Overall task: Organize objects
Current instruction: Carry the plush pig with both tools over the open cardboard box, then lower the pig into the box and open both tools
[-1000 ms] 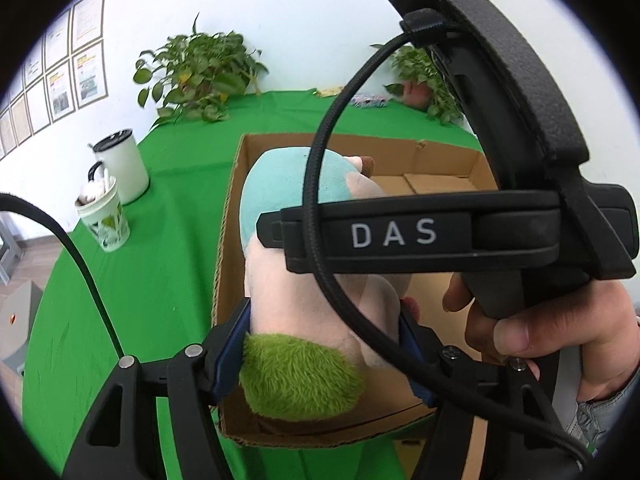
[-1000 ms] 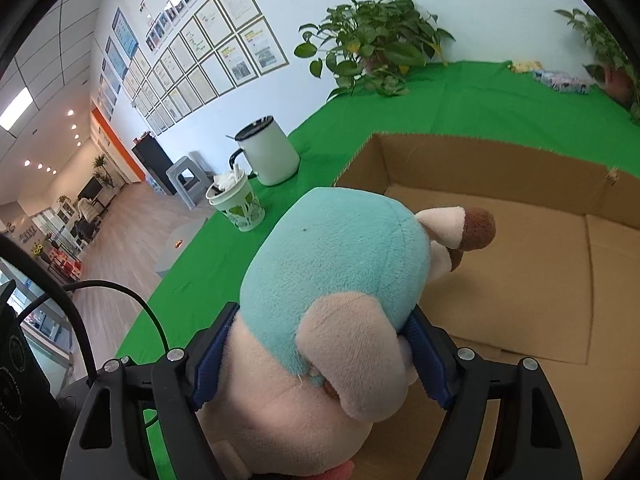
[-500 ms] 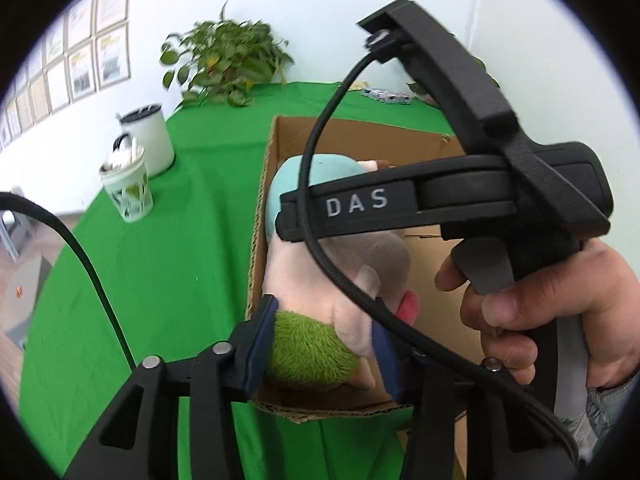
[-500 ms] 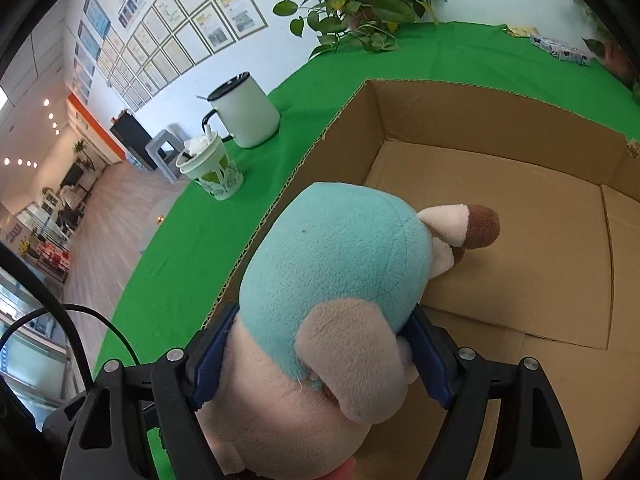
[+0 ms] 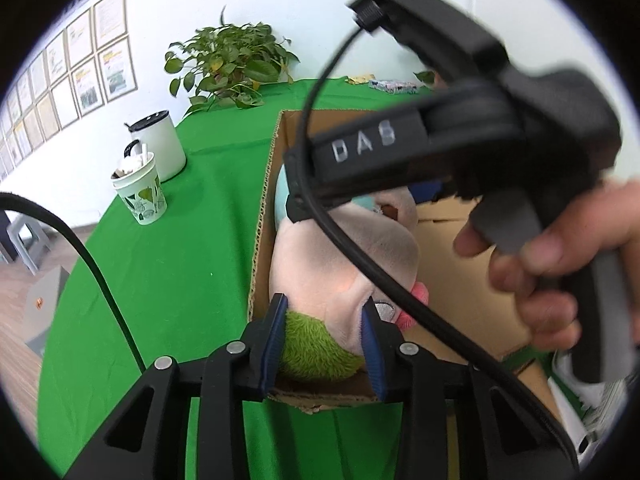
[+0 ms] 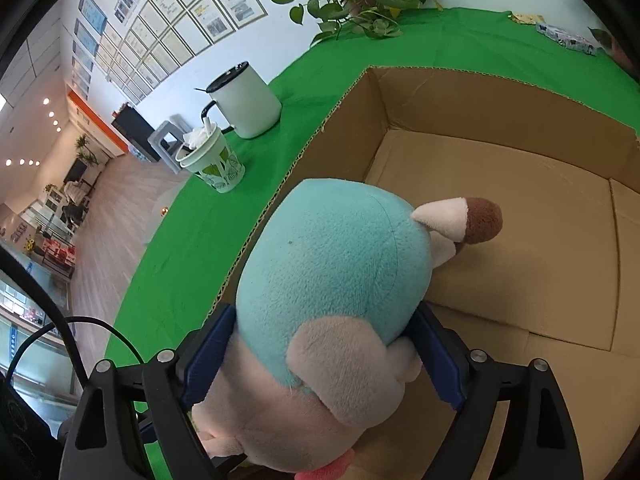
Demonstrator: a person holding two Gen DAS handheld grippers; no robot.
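Note:
A plush toy (image 6: 332, 264) with a teal head, pale pink body and fuzzy green foot is held by both grippers over the near left corner of an open cardboard box (image 6: 520, 128). My right gripper (image 6: 320, 356) is shut on the toy's head. My left gripper (image 5: 324, 340) is shut on the toy's green foot end (image 5: 312, 348). In the left wrist view the toy (image 5: 344, 256) hangs inside the box (image 5: 264, 216), partly hidden by the right gripper's black body (image 5: 460, 136) and the hand on it.
The box sits on a green tablecloth (image 6: 224, 232). A paper cup with leaf print (image 6: 212, 164) and a white lidded mug (image 6: 244, 100) stand left of the box. Potted plants (image 6: 360, 0) and a small packet (image 6: 568, 38) are at the far edge.
Both grippers have lowered the plush toy farther into the box's near left corner. The left gripper has slid down to the green foot end and closed narrower.

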